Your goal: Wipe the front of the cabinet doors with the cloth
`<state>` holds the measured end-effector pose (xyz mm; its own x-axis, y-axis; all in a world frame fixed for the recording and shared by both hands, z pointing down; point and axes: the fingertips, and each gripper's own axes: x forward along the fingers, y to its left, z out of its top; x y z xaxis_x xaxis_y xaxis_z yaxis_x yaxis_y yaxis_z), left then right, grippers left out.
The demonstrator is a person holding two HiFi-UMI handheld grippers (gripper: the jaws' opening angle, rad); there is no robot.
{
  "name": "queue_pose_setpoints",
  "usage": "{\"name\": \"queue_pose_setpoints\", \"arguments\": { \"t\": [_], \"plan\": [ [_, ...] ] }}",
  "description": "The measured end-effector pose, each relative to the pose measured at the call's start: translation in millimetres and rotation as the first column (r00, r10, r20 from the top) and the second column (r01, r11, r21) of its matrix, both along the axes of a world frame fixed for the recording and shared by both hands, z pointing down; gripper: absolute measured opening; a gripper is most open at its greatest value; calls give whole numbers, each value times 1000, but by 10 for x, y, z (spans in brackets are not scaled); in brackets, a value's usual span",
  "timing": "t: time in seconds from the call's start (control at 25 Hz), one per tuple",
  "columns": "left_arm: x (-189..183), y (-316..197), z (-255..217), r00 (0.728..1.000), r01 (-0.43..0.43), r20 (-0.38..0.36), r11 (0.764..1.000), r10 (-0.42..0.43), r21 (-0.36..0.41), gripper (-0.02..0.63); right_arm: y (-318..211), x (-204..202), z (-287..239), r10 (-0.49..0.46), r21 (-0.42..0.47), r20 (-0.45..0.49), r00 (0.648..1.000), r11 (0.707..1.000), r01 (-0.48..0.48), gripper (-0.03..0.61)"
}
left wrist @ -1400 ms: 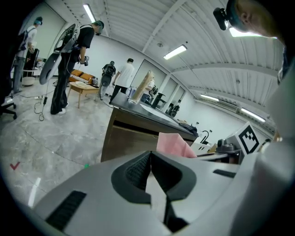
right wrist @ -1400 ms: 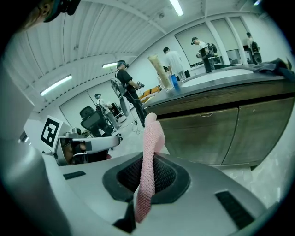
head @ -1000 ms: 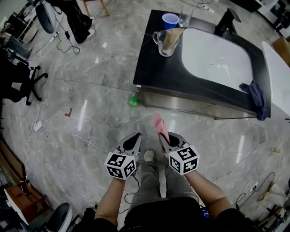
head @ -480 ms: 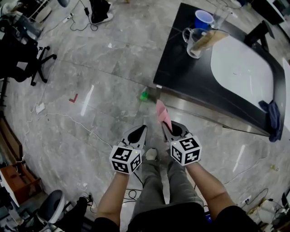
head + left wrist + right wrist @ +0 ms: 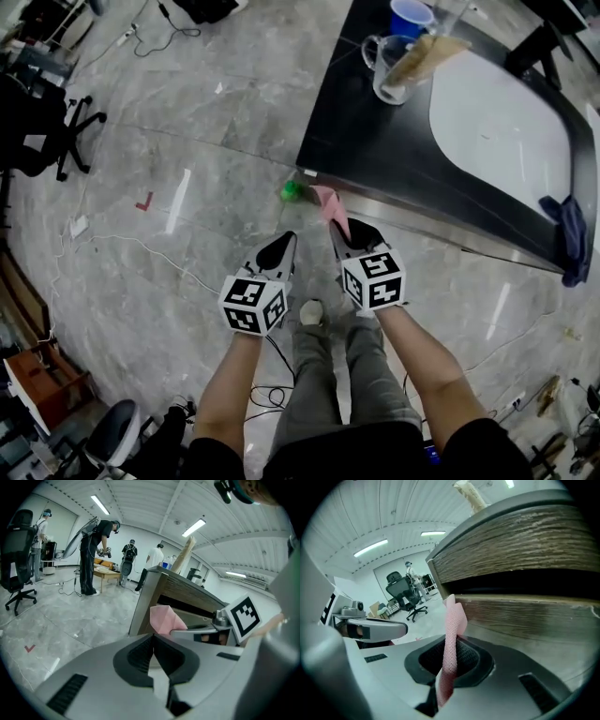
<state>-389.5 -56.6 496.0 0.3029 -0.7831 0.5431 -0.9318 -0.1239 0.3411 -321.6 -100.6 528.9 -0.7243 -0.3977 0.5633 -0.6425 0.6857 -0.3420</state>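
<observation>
Operator's rig and clothing: two hand-held grippers, dark top [image 5: 323,457], grey trousers [image 5: 323,375].
Left gripper [image 5: 284,242] and right gripper [image 5: 337,228]: light grey moulded shells, black ribbed jaw pads [image 5: 140,656]. Each carries a white cube [image 5: 253,303] printed with black square markers. Forearms are bare below short black sleeves [image 5: 473,450]. One pale shoe [image 5: 310,312] is visible.

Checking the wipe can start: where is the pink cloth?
In the head view the cloth is at centre, clamped in the right tongs and sticking out toward the cabinet front, near its corner.
</observation>
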Motion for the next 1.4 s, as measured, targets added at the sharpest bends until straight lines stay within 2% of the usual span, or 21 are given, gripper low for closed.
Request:
{"name": "queue_pose_setpoints", "arguments": {
  "t": [0.4,0.68,0.88,1.12,1.4],
  "plan": [
    [493,-207,21,995,-103,2,995,103,-8,9,-213,619,12,119,19,-18,993,993,-119,41],
    [1032,-308,24,978,-210,-1,978,210,-9,9,-236,1215,1,230,18,-17,973,973,-229,41],
    [1503,-386,36,959,-285,-7,958,285,-11,9,-251,1828,37,323,17,-39,946,947,-322,41],
    [2100,-496,101,933,-358,-24,934,358,-14,9,-269,2589,113,434,19,-66,899,901,-433,41],
    [2692,-522,94,896,-443,-38,896,443,-2,9,-190,3126,110,508,18,-79,858,861,-508,41]
  ]
}}
